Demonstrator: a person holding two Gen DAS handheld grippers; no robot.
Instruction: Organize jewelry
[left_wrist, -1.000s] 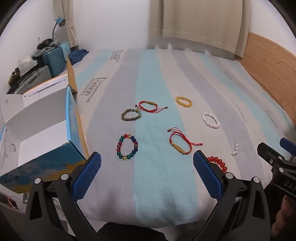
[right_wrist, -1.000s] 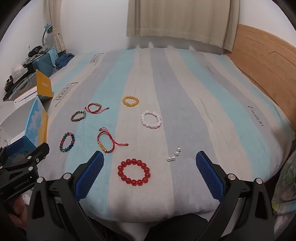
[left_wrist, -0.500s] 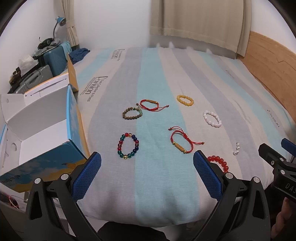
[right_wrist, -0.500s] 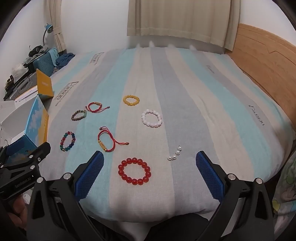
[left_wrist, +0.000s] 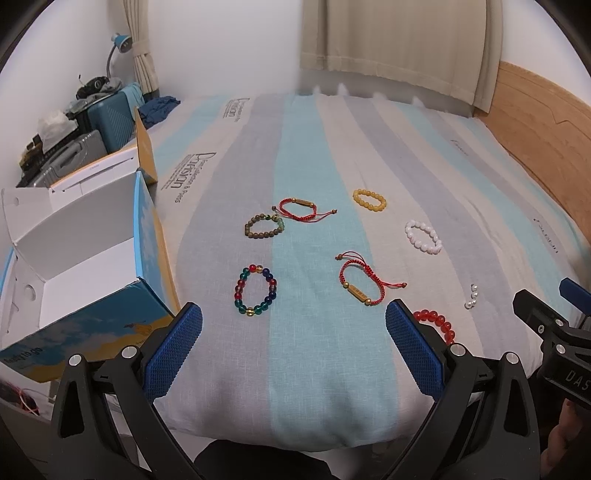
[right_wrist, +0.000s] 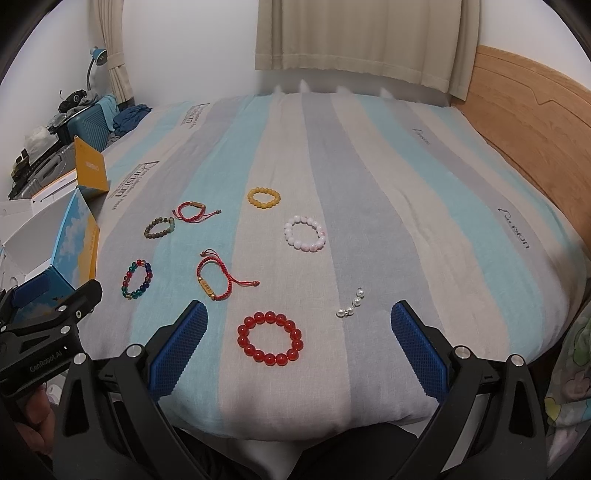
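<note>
Both tongs, left (left_wrist: 293, 332) and right (right_wrist: 299, 332), hang spread wide and empty over the near edge of the bed (right_wrist: 369, 155), almost where they were a second ago; the left view has only drifted slightly, so the bracelets sit a touch lower in it. Nothing on the bed has moved. The red bead bracelet (right_wrist: 270, 338) lies flat between the right tongs' pads, not touched. The pearl strand (right_wrist: 350, 305) lies to its right, long axis running from near-left to far-right. The near cord bracelet (left_wrist: 360, 278) points its loose ends right. The multicolour bracelet (left_wrist: 255, 290) lies just beside the open box (left_wrist: 85, 258) at the bed's left edge.
</note>
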